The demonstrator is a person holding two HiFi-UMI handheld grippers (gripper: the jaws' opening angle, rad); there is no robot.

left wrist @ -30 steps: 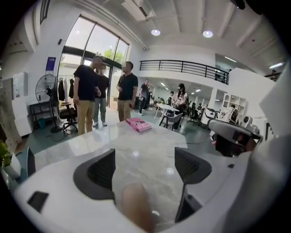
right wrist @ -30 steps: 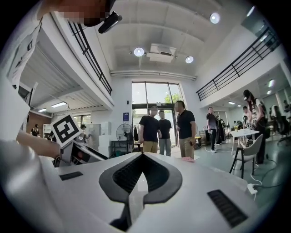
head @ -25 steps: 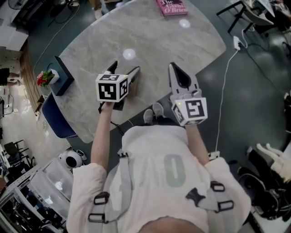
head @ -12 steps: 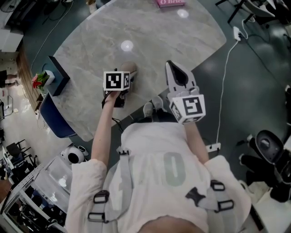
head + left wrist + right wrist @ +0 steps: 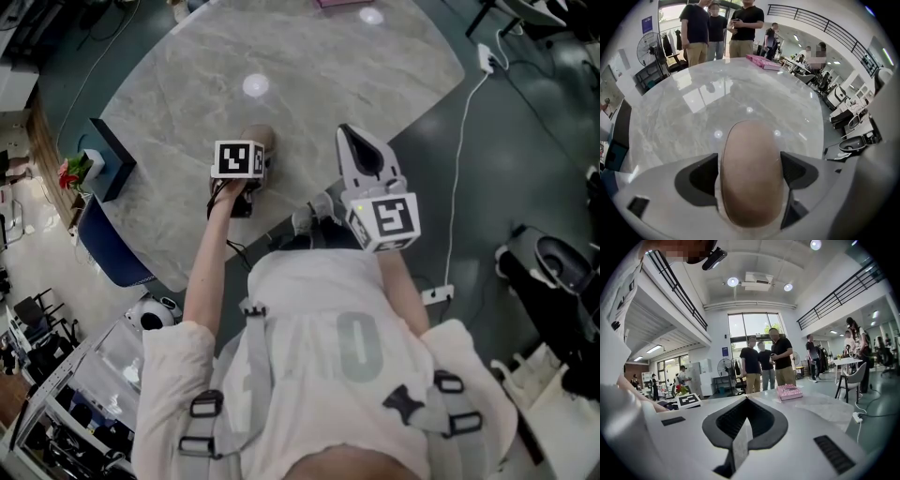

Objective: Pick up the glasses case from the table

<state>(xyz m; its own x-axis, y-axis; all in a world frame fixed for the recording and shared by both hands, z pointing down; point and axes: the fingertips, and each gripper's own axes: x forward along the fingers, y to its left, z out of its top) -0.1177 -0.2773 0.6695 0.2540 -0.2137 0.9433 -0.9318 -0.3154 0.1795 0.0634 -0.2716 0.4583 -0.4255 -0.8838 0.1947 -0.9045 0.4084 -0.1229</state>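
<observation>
The left gripper (image 5: 253,157) is clamping the glasses case (image 5: 751,178). Both jaws are pressing on its long sides, and the brown rounded shell is filling the gap and projecting forward past the jaw tips. The case is sitting over the near part of the grey marble table (image 5: 309,84); contact with the tabletop cannot be confirmed. The right gripper (image 5: 745,401) is hovering at the table's near edge, apart from the case, its jaws meeting at the tips and gripping nothing. A pink book (image 5: 789,391) is lying at the far edge.
</observation>
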